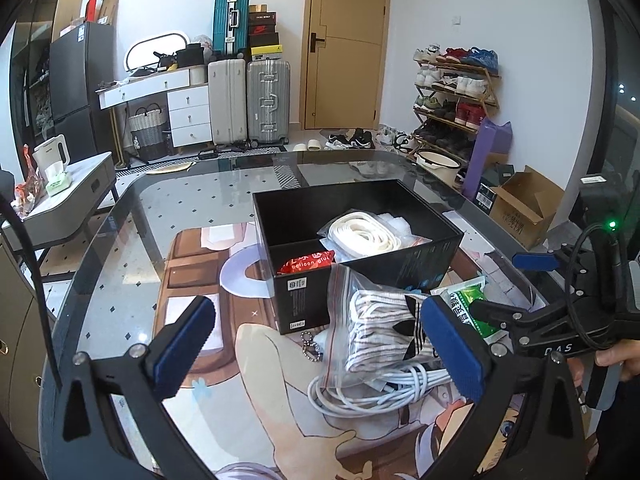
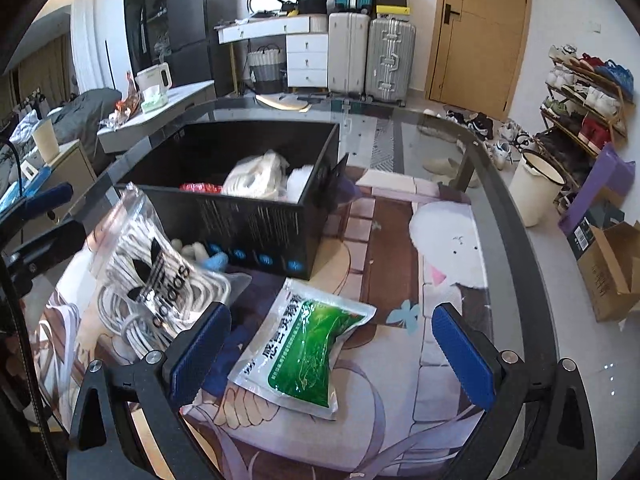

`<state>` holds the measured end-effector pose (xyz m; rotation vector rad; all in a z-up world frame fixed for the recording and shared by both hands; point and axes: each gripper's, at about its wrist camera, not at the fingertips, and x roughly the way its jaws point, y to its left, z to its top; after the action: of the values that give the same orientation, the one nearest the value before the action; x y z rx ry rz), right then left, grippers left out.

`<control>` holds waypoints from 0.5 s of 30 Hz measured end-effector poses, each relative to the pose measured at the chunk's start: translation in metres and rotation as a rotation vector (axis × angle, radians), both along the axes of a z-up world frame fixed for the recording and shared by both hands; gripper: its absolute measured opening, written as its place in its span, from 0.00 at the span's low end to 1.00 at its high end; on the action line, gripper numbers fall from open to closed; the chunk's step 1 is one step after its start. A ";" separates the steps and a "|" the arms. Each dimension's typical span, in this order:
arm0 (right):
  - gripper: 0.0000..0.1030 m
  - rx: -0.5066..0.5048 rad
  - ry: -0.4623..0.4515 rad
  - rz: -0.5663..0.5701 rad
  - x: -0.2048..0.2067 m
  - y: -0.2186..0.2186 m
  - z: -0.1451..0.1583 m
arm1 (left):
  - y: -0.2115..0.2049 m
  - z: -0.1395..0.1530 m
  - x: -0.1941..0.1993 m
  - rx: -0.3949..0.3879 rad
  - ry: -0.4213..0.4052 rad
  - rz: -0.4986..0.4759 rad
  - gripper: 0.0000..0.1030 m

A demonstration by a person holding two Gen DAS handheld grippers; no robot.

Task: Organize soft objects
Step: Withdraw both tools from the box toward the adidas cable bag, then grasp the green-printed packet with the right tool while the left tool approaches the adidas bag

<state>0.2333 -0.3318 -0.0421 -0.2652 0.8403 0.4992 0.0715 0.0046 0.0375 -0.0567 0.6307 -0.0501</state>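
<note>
Clear zip bag (image 2: 160, 280) reads "adidas"; red packet (image 1: 306, 266) "balloon".

White walls frame a tan wooden door (image 1: 346, 42), with suitcases (image 1: 248, 100) stacked beside a white drawer desk (image 1: 176, 98). A loaded shoe rack (image 1: 456, 100) lines the right wall; tiled floor (image 1: 192, 200) shows through the glass table (image 1: 120, 216).

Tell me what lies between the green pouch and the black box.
Only bare printed mat: the right wrist view shows a clear strip between the green pouch and the black box. The zip bag of laces sits off to the side.
</note>
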 end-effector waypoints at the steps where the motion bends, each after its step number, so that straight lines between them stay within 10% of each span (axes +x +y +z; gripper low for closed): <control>1: 0.99 -0.004 0.008 -0.003 0.001 0.000 -0.003 | 0.000 0.000 0.000 0.000 0.001 -0.001 1.00; 15: 0.99 -0.026 0.084 -0.019 0.015 0.011 -0.033 | 0.003 -0.006 0.000 -0.013 0.017 0.001 1.00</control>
<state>0.2480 -0.3204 -0.0752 -0.2610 0.9310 0.4850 0.0718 0.0073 0.0312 -0.0702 0.6471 -0.0525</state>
